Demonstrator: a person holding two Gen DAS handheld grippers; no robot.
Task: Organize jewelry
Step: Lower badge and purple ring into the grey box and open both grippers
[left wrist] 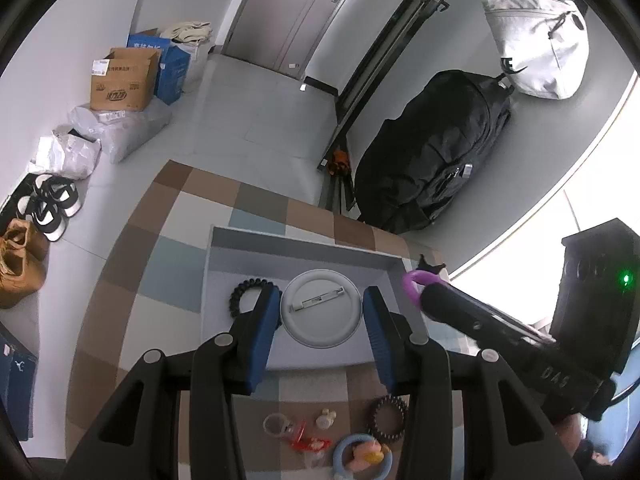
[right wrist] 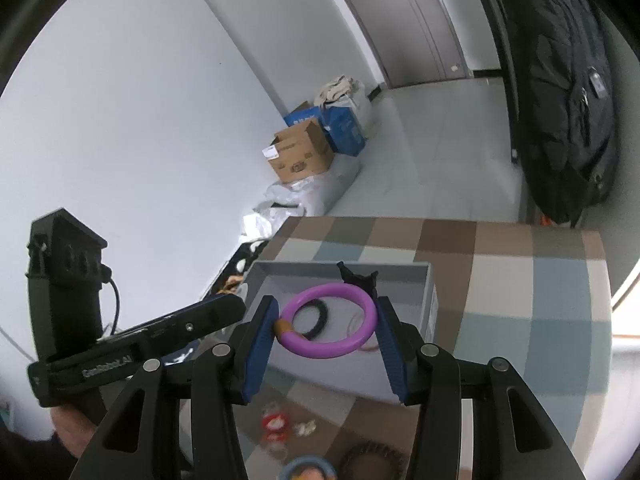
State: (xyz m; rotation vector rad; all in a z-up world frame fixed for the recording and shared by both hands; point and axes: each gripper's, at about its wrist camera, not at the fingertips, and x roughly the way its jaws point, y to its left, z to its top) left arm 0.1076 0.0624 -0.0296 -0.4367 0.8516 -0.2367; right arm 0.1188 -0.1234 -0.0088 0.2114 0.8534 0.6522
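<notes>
Checkered cloth (left wrist: 176, 264) in brown, blue and white covers the desk, and a grey tray (left wrist: 224, 280) lies on it near the far edge. Inside the tray lie a round badge (left wrist: 320, 309), its back up and its pin running left to right, and a black bead bracelet (left wrist: 244, 292) just to its left, near the tray's left wall. The left gripper (left wrist: 320, 312) hangs over the tray with its jaws released, one blue pad on each side of the badge and not pressing it. The right gripper (right wrist: 326, 324) is clenched on a purple ring (right wrist: 332, 322) and holds it above the tray's right part; the ring faces the camera as an open circle, tilted a little, with a black cat-shaped charm (right wrist: 358, 278) at its far side and an orange band at its left side. At the near edge of the desk, outside the tray, lie a dark spiral hair tie (left wrist: 390, 416), a blue ring (left wrist: 360, 456), a clear ring (left wrist: 276, 424) and some small red pieces (left wrist: 308, 442).
</notes>
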